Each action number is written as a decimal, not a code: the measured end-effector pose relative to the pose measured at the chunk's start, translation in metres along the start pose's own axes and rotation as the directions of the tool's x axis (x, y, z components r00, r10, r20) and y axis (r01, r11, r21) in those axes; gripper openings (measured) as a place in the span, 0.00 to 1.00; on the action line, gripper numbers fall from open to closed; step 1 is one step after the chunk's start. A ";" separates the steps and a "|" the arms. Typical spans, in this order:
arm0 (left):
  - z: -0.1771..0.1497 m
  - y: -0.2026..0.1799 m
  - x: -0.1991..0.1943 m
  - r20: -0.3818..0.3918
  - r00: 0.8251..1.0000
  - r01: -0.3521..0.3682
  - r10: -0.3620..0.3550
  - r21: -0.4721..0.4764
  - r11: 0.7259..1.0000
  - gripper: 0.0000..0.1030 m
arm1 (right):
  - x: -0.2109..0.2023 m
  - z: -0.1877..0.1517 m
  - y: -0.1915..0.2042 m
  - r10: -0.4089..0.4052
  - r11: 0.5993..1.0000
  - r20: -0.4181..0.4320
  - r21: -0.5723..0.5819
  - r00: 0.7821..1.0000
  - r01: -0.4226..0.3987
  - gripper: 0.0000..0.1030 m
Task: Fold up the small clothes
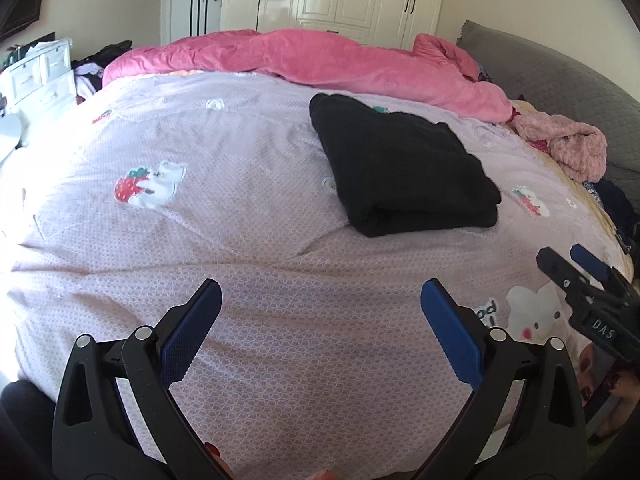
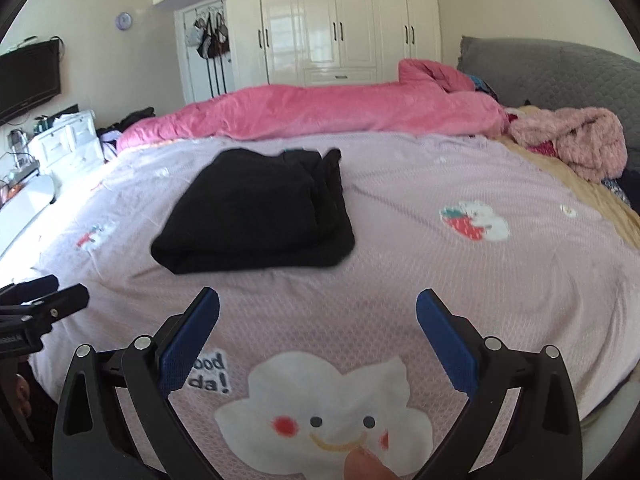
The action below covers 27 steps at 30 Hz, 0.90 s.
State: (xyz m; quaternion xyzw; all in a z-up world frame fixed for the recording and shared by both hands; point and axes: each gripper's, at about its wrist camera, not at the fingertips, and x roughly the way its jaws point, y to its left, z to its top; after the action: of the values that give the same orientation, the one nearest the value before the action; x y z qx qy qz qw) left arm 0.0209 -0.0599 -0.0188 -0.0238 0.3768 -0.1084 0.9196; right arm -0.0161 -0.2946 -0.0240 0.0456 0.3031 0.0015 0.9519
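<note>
A black garment (image 1: 400,168) lies folded in a neat rectangle on the lilac bedspread (image 1: 240,208); it also shows in the right wrist view (image 2: 260,216). My left gripper (image 1: 320,296) is open and empty, held above the bedspread short of the garment and to its left. My right gripper (image 2: 318,304) is open and empty, also short of the garment, above a white cloud print. The right gripper shows at the right edge of the left wrist view (image 1: 576,264). The left gripper shows at the left edge of the right wrist view (image 2: 44,300).
A pink duvet (image 1: 312,64) is bunched along the far side of the bed. A fluffy pink garment (image 2: 576,140) and other clothes lie at the right by the grey headboard (image 2: 552,72). White drawers (image 1: 40,76) stand at the left, white wardrobes (image 2: 340,20) behind.
</note>
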 end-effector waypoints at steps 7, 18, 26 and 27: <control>-0.006 0.004 0.010 -0.008 1.000 -0.002 0.002 -0.002 1.000 0.91 | 0.017 -0.012 0.003 -0.049 0.999 -0.021 -0.005 0.999 0.049 0.96; -0.003 0.004 0.007 0.011 1.000 0.002 -0.002 0.006 1.000 0.91 | 0.017 -0.011 0.002 -0.039 0.999 -0.023 0.008 0.999 0.039 0.96; -0.002 0.003 0.006 0.012 1.000 -0.001 0.000 0.010 1.000 0.91 | 0.016 -0.010 0.000 -0.041 0.999 -0.020 0.013 0.999 0.041 0.96; -0.002 0.002 0.006 0.014 1.000 -0.002 0.002 0.011 1.000 0.91 | 0.015 -0.010 0.000 -0.040 0.999 -0.020 0.014 0.999 0.041 0.96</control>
State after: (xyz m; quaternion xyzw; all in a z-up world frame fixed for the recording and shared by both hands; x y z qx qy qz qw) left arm 0.0239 -0.0590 -0.0247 -0.0189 0.3699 -0.1094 0.9224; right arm -0.0094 -0.2928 -0.0412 0.0463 0.3134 -0.0196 0.9483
